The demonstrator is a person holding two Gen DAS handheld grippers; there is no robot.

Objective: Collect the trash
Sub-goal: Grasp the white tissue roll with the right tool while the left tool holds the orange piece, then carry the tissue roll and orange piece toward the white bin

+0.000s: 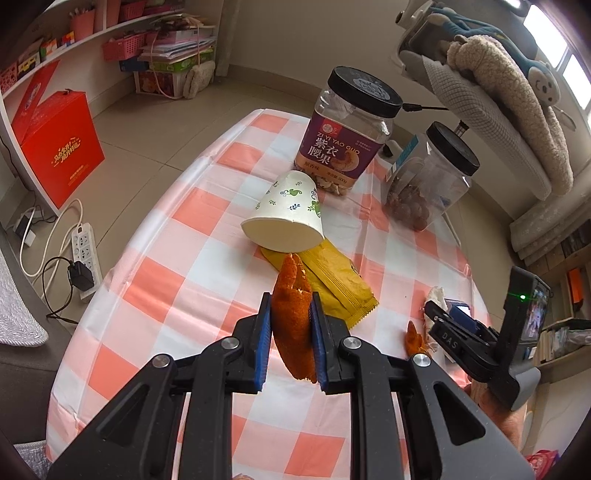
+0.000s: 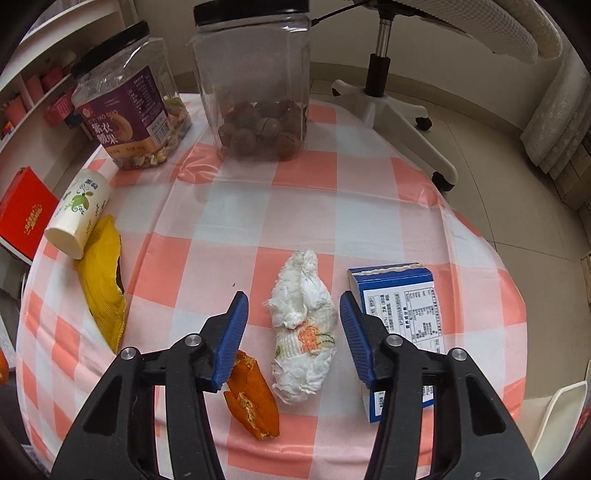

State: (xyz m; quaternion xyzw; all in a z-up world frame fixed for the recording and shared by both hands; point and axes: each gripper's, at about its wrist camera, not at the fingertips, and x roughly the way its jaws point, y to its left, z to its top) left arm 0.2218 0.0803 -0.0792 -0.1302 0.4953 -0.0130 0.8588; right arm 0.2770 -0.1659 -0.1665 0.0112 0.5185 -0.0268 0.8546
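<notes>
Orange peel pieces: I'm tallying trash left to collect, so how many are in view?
2. One orange peel piece is clamped in the left tool; the other lies on the checked tablecloth beside the crumpled tissue. More may be hidden.

Around me lies a pale beige tiled floor (image 1: pixel 147 140). At ten o'clock stands a white shelf unit (image 1: pixel 92 35) with pink plastic baskets (image 1: pixel 120 50), a red cardboard box (image 1: pixel 61 146) leaning at its foot. A white power strip (image 1: pixel 86 254) lies at nine. At one o'clock a white swivel office chair (image 2: pixel 384 92) stands before bright windows (image 1: pixel 561 59).
</notes>
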